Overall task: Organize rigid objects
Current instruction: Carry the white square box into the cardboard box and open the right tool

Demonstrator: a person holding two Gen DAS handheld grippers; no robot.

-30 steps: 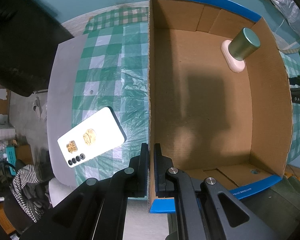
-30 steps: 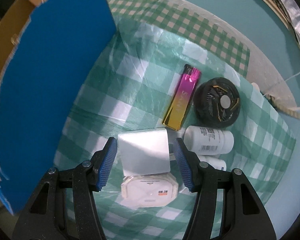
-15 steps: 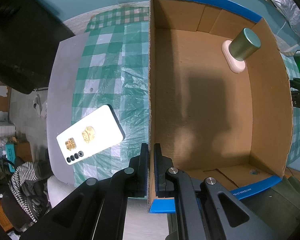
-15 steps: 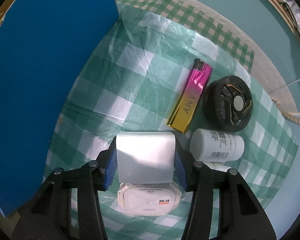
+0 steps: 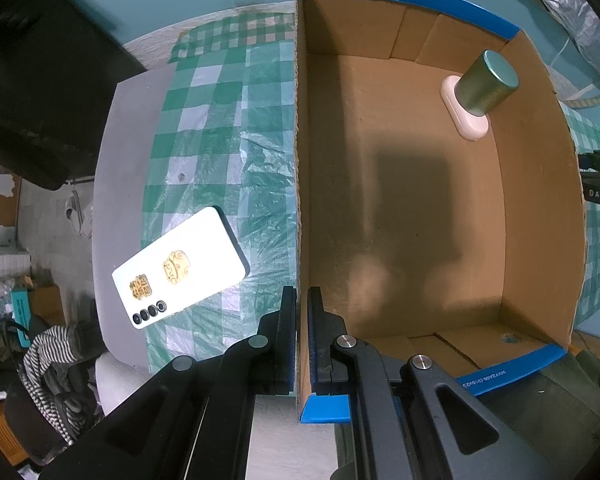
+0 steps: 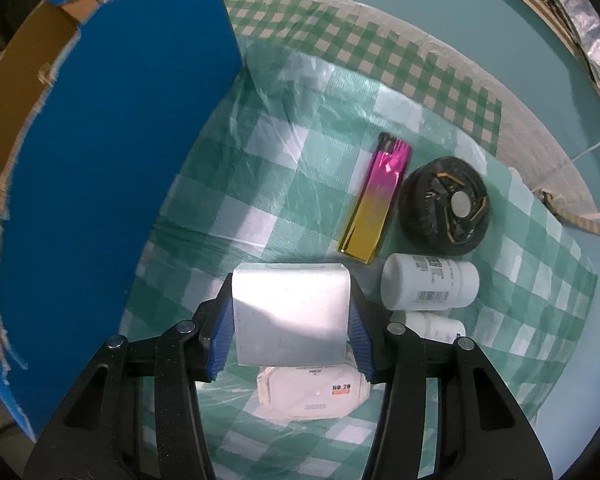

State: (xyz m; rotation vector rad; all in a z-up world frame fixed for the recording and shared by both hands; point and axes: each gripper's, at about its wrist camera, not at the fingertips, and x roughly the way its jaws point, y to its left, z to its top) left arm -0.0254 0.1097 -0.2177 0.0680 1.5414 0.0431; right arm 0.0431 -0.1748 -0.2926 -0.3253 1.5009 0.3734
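Observation:
My left gripper [image 5: 302,292] is shut on the near left wall of the open cardboard box [image 5: 420,220], one finger on each side of it. In the box's far right corner a green-gold cylinder [image 5: 486,84] stands on a pale pink case [image 5: 466,128]. My right gripper [image 6: 291,292] is shut on a silver rectangular tin [image 6: 292,320], with both blue pads against its sides. The tin partly covers a white octagonal packet [image 6: 316,394] on the checked cloth.
A white phone [image 5: 180,266] lies face down left of the box. Right of the tin lie a pink-gold lighter [image 6: 376,208], a black round disc [image 6: 446,210] and two white bottles [image 6: 430,286]. The box's blue outer wall [image 6: 112,160] rises on the left.
My right gripper's jaws have closed from either side of the silver tin onto it. The left gripper and the box have not moved.

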